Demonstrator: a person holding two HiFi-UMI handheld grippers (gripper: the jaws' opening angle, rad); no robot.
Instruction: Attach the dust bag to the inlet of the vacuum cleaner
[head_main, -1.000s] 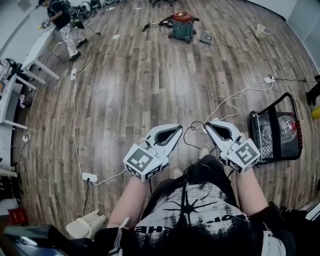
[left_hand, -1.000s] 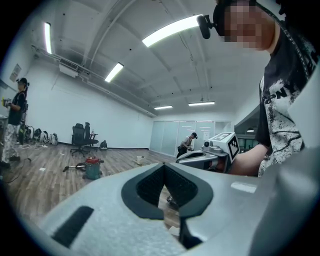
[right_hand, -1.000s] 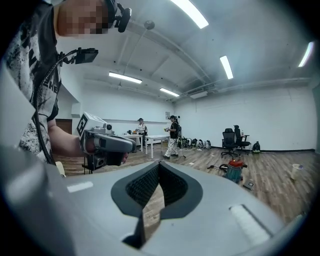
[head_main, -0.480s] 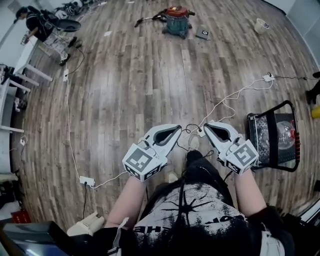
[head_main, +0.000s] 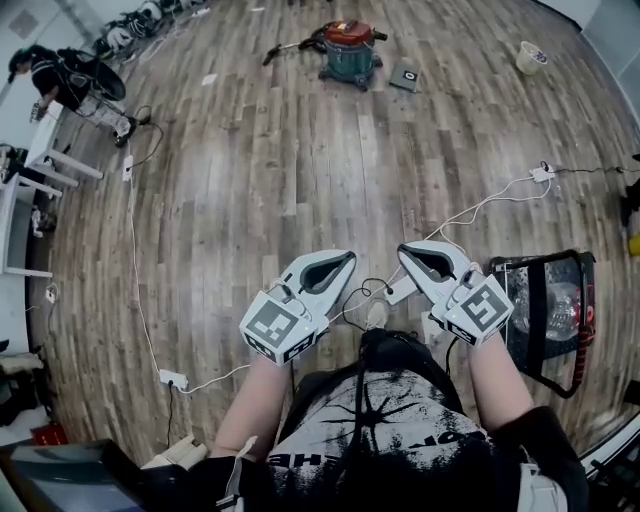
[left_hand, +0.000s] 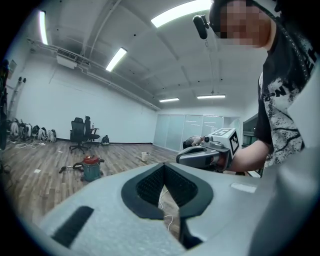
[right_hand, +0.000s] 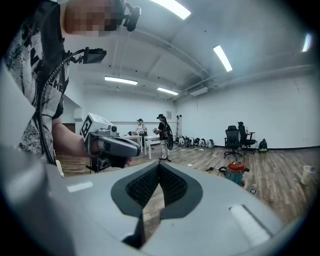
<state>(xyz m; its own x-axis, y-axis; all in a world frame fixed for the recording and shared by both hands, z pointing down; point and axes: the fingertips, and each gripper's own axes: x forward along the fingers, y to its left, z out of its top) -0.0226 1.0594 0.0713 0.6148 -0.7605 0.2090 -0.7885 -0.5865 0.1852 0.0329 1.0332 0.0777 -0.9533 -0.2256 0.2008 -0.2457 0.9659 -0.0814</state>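
The vacuum cleaner (head_main: 348, 52), a squat teal drum with a red top, stands far across the wooden floor (head_main: 300, 170), well away from the person holding the tools. Its hose (head_main: 290, 47) trails off to the left. A flat dark square thing (head_main: 405, 76) lies just beside the drum on the right; I can't tell what it is. Further right, near the wall, sits a pale tub (head_main: 527, 58).

The left claw (head_main: 347, 258) and the right claw (head_main: 404, 249) are held out side by side at about waist height, pointing towards the vacuum and only slightly downward. In each gripper view the ribbed black pads meet at the tips. Both claws are squeezed fully together and hold nothing, with only bare floor showing through the gaps behind the tips.

A white cable (head_main: 470, 200) snakes over the boards under the claws. It runs right to a small plug block (head_main: 543, 172), and another lead on the left ends at a power strip (head_main: 173, 379). A black-framed basket (head_main: 575, 345) with something clear and shiny inside stands by the holder's right side. At the far left someone in dark clothes (head_main: 55, 75) bends by the white tables (head_main: 30, 170). Black office chairs (left_hand: 80, 134) stand against the far wall.
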